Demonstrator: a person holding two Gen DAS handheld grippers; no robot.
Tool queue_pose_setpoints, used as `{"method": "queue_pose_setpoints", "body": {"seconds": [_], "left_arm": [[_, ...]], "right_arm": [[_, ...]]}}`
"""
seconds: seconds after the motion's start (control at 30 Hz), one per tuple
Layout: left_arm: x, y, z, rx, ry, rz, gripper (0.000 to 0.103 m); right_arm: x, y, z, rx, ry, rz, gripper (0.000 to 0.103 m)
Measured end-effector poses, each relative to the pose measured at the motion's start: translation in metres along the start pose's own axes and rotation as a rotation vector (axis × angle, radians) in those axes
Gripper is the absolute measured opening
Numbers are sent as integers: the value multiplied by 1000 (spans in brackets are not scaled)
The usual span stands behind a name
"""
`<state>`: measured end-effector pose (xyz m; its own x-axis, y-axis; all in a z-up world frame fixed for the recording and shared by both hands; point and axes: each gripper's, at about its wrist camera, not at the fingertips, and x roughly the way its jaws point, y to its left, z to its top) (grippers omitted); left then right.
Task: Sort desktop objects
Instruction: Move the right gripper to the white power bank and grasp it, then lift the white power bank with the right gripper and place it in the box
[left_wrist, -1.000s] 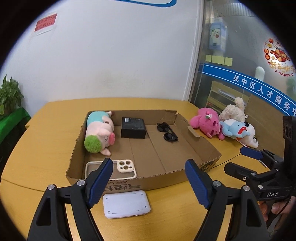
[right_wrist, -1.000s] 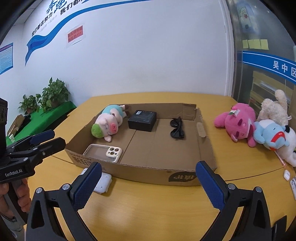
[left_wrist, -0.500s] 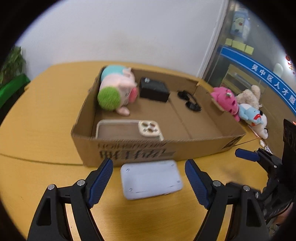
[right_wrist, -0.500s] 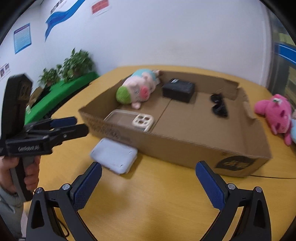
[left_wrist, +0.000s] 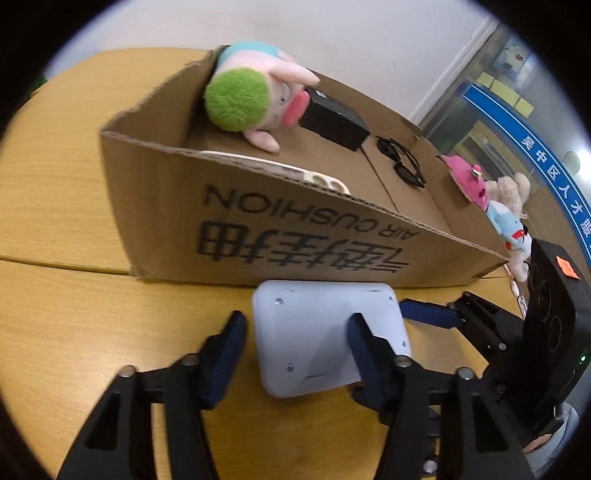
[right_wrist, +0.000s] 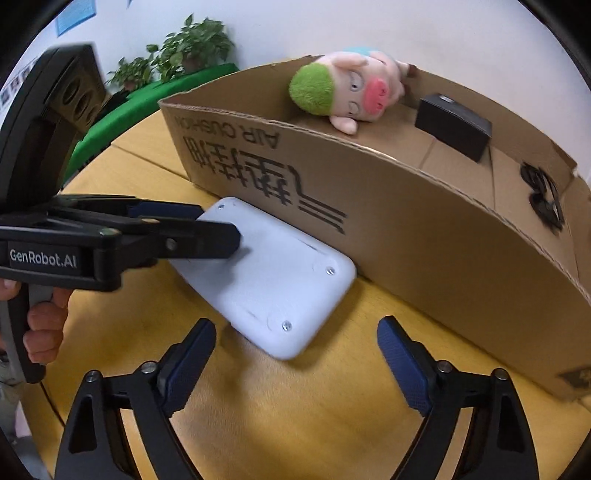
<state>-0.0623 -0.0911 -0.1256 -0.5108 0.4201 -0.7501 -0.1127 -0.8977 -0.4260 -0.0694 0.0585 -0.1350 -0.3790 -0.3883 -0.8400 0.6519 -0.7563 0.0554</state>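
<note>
A flat white device (left_wrist: 325, 332) lies on the wooden table against the front wall of a cardboard box (left_wrist: 258, 229); it also shows in the right wrist view (right_wrist: 273, 280). My left gripper (left_wrist: 295, 347) is open and low, its jaws around the device's near left part, one finger over its top. My right gripper (right_wrist: 295, 362) is open, just short of the device's near corner. The left gripper (right_wrist: 184, 229) shows in the right wrist view, reaching over the device. The right gripper's fingers (left_wrist: 428, 314) show at the device's right edge.
The box holds a pink pig plush (left_wrist: 255, 99) with green hair, a black box (left_wrist: 332, 118), sunglasses (left_wrist: 402, 162) and a phone case (left_wrist: 280, 170). Several plush toys (left_wrist: 495, 199) lie to the right of the box. Plants (right_wrist: 177, 51) stand beyond the table.
Both grippers have dropped and moved in on the white device. The left jaws have narrowed around it; the right jaws have also narrowed. The device still lies on the table.
</note>
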Motion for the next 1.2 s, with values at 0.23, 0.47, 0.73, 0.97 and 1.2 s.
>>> {"method": "queue_pose_setpoints", "body": {"seconds": [0.23,0.47,0.73,0.97,1.2], "left_arm": [[2,-19,-14,-35,32,-12,48],[4,-55,-22,-8,8,45,48],[-54,-108,-3,92,-136,65,47],[-113,-173,53,229,-321,21,48],[-132,-212,122,315,-433,-10,48]], "right_arm": [[-16,5,-18,-48,-25,6,66],[-36,1,-44,-24,-46,-40,65],[-98,-5,-42,9,-192,-47,64],[-191,-21,-1,-47,-384,-155,64],[-251,-56,58,-97,-479,-270,64]]}}
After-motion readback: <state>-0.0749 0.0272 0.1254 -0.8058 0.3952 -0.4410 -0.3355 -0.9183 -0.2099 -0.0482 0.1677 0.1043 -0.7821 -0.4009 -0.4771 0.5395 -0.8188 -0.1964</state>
